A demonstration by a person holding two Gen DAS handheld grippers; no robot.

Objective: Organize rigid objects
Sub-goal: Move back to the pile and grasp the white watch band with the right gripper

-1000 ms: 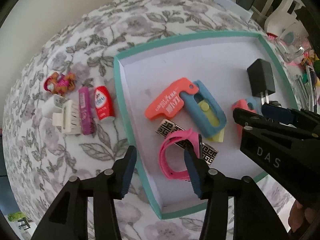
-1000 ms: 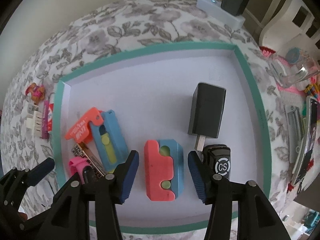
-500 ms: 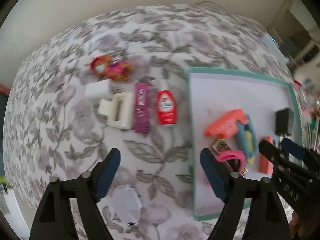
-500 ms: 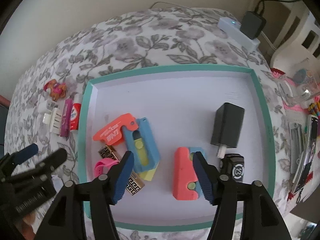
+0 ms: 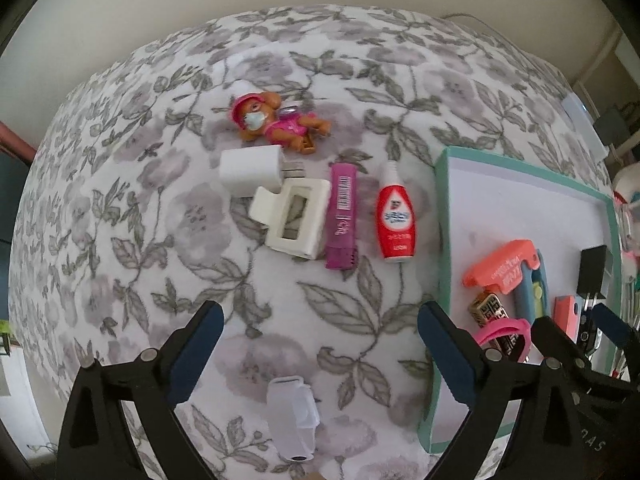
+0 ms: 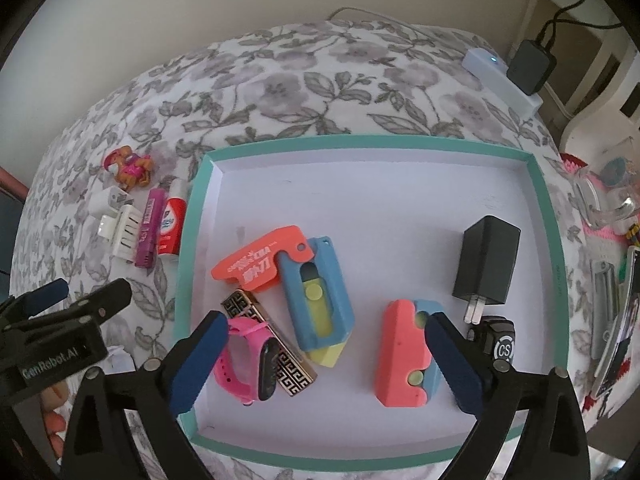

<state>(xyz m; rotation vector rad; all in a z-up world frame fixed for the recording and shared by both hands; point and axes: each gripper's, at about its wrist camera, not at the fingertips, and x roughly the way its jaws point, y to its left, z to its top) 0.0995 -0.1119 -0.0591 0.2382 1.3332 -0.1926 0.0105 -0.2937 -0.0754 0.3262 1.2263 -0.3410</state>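
Note:
A teal-rimmed white tray lies on a floral cloth. In it are an orange tag, a blue-yellow cutter, a pink watch, a patterned lighter, a red-blue block, a black charger and a black "CS" piece. Left of the tray lie a red bottle, a purple tube, a white clip, a white charger, a toy dog and a white object. My left gripper is open above the cloth. My right gripper is open above the tray.
A white power strip with a black adapter sits at the far right edge. Clear plastic items and scissors-like tools lie to the right of the tray. A wall runs behind the table.
My left gripper has moved left from over the tray to over the cloth and opened wider. My right gripper has pulled back and opened wider.

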